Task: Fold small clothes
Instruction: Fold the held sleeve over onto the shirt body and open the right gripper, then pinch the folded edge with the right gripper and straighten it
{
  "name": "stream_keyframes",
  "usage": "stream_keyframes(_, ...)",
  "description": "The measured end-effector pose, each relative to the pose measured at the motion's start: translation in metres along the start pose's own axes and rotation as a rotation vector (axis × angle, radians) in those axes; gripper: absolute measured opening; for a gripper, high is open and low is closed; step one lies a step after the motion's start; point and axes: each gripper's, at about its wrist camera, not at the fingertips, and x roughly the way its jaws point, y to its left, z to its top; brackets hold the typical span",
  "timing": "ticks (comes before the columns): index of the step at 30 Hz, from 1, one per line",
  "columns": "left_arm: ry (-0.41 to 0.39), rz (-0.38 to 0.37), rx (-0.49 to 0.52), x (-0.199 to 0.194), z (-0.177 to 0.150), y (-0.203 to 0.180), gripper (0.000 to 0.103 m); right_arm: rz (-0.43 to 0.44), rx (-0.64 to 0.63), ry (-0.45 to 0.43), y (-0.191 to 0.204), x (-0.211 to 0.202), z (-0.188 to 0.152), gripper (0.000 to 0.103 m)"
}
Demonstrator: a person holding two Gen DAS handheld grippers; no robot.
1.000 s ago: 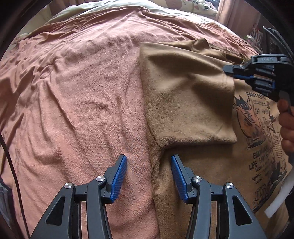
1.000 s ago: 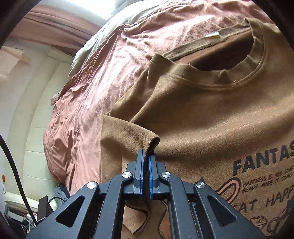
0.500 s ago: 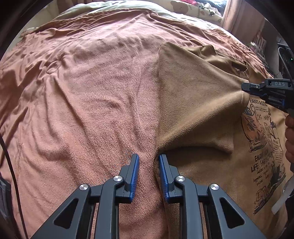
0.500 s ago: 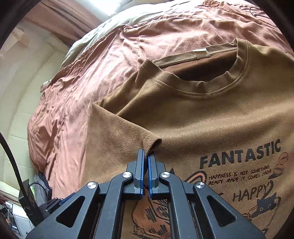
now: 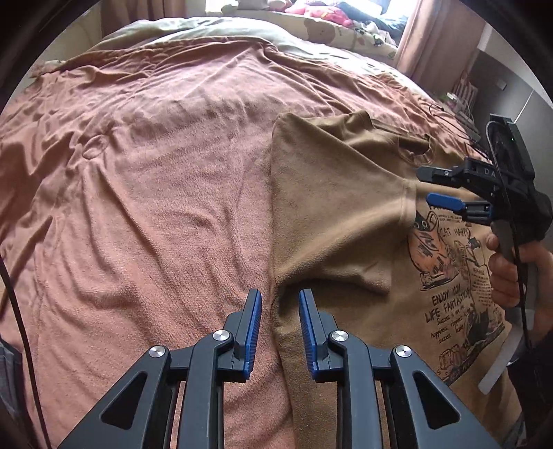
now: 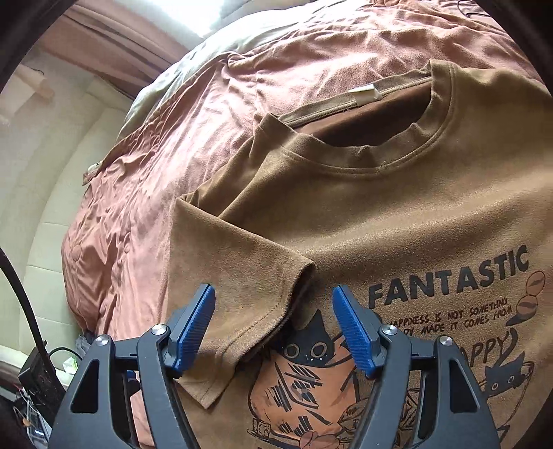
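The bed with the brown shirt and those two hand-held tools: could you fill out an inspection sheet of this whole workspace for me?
Surface: pink blanket over a bed, wrinkled.
Job's things: brown T-shirt lying print up, left sleeve folded onto its front.
Clutter: nothing seen on the blanket.
Grippers: left tool slightly open over the shirt's folded edge, gripping nothing; right tool opening, sleeve hem between its pads, untouched.
Cables: black cable at the left border.
Surroundings: curtain, pillows, electronics beside the bed.

A home bedroom: beyond the fingers spreads a bed under a pink blanket (image 5: 155, 179), with curtains (image 5: 439, 38) past it.
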Motion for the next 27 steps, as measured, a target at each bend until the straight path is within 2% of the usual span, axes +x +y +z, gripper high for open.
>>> stream_keyframes(5,-0.021,0.013,-0.009,-0.001,0.005,-0.001,0.024,0.074,-0.021,0.039,-0.001,-0.009,-0.017,0.068)
stream_keyframes(9,-0.029,0.012,-0.040,-0.001,0.005,0.001,0.024,0.133,-0.037,0.112,0.003,-0.003,-0.032,0.045)
stream_keyframes(15,-0.031,0.014,-0.036,-0.008,0.001,0.000,0.024,0.161,-0.030,0.187,0.000,0.012,-0.045,0.045)
stream_keyframes(23,-0.038,0.015,-0.041,-0.015,-0.003,0.002,0.024,0.206,-0.022,0.265,0.015,0.037,-0.049,0.045)
stream_keyframes(27,-0.037,0.013,-0.041,-0.015,-0.005,0.003,0.024,0.179,-0.012,0.274,0.019,0.049,-0.051,0.037)
